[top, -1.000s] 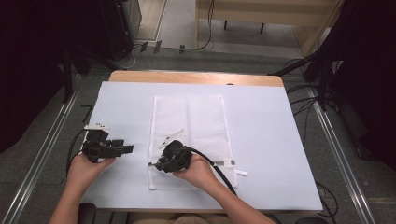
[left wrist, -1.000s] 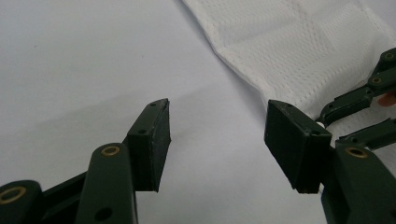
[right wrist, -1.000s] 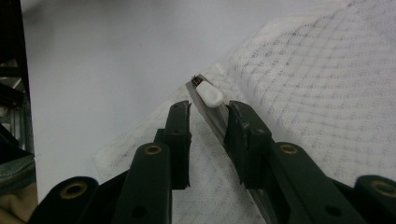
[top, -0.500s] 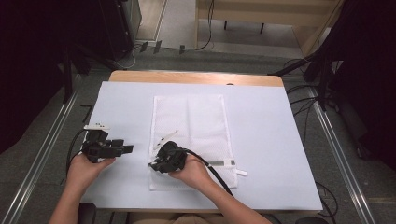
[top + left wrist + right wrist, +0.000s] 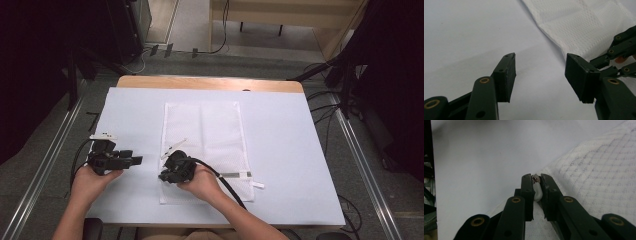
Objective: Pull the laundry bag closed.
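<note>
The right hand-held gripper (image 5: 537,185), whose jaws have just been closing, pinches the white mesh bag's (image 5: 210,130) edge on the desk (image 5: 300,150), while the left hand-held gripper (image 5: 540,72) stays spread beside it.

No readable text, label, brand, number or sign is showing anywhere. Small white tags are sitting on the left hand-held gripper (image 5: 131,160), on the right hand-held gripper (image 5: 162,176) and beside the white mesh bag (image 5: 205,132), but each is appearing blank or too small to read. The white sheet covering the bench (image 5: 285,150) is carrying no print either.
</note>
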`<action>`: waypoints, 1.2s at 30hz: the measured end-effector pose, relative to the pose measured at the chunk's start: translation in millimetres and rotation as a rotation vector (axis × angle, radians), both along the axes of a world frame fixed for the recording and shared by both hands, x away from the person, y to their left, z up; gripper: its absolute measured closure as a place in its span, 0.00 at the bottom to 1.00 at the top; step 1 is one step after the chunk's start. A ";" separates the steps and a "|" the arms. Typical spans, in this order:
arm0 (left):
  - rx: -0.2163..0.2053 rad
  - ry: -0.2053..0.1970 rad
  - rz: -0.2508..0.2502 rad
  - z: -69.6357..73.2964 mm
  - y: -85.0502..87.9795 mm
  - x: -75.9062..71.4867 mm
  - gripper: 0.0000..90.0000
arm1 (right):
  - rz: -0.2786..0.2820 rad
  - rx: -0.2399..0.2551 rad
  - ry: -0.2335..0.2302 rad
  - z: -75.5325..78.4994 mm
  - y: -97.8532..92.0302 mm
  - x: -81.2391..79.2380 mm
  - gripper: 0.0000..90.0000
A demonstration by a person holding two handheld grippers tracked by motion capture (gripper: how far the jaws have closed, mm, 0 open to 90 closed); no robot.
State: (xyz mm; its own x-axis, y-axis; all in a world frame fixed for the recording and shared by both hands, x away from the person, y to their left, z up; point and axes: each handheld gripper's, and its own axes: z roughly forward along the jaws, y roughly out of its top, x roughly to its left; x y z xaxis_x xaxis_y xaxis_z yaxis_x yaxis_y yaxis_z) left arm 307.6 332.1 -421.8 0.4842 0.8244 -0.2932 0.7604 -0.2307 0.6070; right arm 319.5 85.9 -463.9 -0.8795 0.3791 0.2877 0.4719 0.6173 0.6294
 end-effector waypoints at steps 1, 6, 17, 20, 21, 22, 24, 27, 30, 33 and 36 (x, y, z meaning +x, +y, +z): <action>-0.002 0.001 -0.003 0.0 0.3 -0.1 0.47 | 0.004 0.001 0.000 -0.1 0.4 0.5 0.92; -0.008 0.000 -0.011 0.3 1.4 -1.6 0.48 | -0.003 0.010 -0.005 -1.5 1.5 0.4 0.93; -0.031 0.027 -0.055 -2.6 -5.4 -5.8 0.54 | 0.016 0.002 -0.070 9.3 -0.4 0.8 0.96; -0.026 0.027 -0.099 -3.5 -9.4 -8.1 0.55 | 0.020 -0.002 -0.081 11.9 -0.9 2.3 0.96; -0.025 0.020 -0.114 -3.8 -11.3 -8.9 0.55 | 0.013 0.004 -0.076 12.8 -1.4 3.5 0.96; -0.028 0.021 -0.121 -4.0 -12.9 -9.4 0.55 | 0.009 0.016 -0.073 14.0 -2.0 4.3 0.96; -0.031 0.028 -0.147 -4.5 -16.3 -9.7 0.55 | 0.008 0.044 -0.067 17.3 -3.6 4.7 0.96; -0.032 0.026 -0.182 -5.2 -20.8 -11.0 0.55 | 0.014 0.039 -0.097 23.2 -3.1 3.6 0.96; -0.044 0.028 -0.195 -5.5 -23.5 -11.5 0.55 | 0.009 0.045 -0.102 26.7 -2.3 5.0 0.96; -0.036 0.032 -0.212 -6.5 -27.1 -11.8 0.55 | 0.003 0.049 -0.101 28.7 -2.6 6.9 0.96; -0.042 0.043 -0.232 -8.2 -31.6 -11.6 0.56 | 0.000 0.057 -0.104 30.2 -3.0 7.6 0.96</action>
